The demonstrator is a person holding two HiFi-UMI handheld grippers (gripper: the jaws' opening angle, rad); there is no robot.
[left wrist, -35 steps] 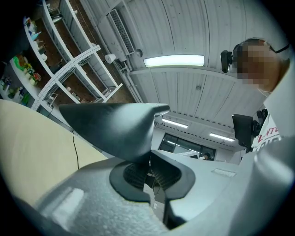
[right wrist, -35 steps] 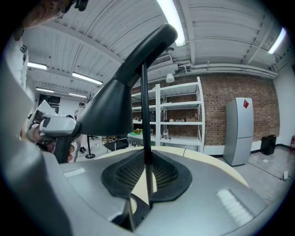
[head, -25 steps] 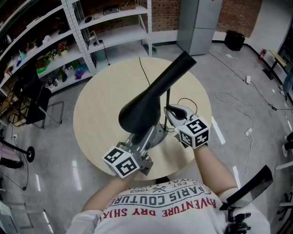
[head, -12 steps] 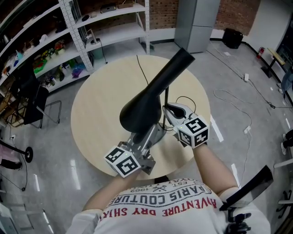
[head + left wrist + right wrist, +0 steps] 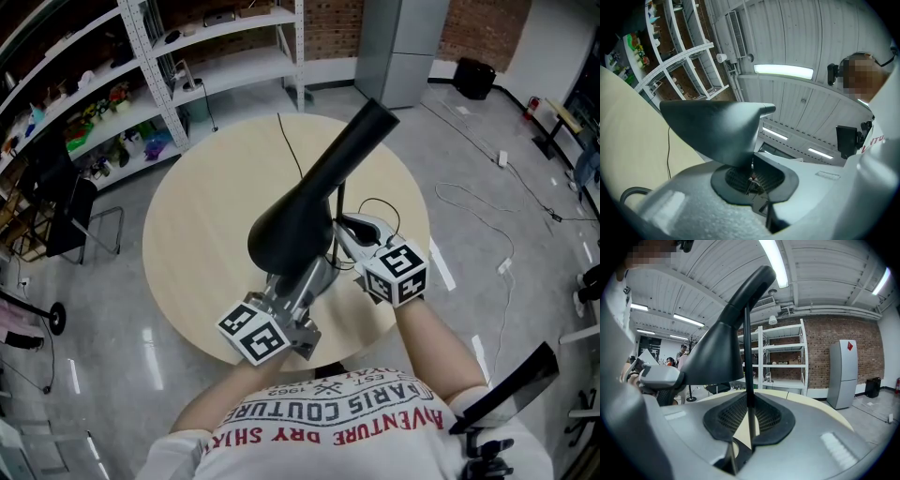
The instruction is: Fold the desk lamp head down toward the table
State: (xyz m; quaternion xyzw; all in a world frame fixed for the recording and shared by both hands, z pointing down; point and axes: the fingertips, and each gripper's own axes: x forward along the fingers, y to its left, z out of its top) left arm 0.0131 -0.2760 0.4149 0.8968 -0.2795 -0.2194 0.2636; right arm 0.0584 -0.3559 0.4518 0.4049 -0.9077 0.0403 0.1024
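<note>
The black desk lamp stands near the front of the round table. Its cone-shaped head slants up and away over the tabletop. My left gripper reaches up from below and is shut on the wide rim of the lamp head, which runs down between the jaws of that gripper. My right gripper is shut on the lamp's thin black stem, which stands upright between the dark pads of the gripper. In the right gripper view the lamp head hangs up to the left.
A thin black cable runs across the tabletop to the far edge. White shelving with small items stands at the left, a grey cabinet at the back, and a black chair by the table's left side.
</note>
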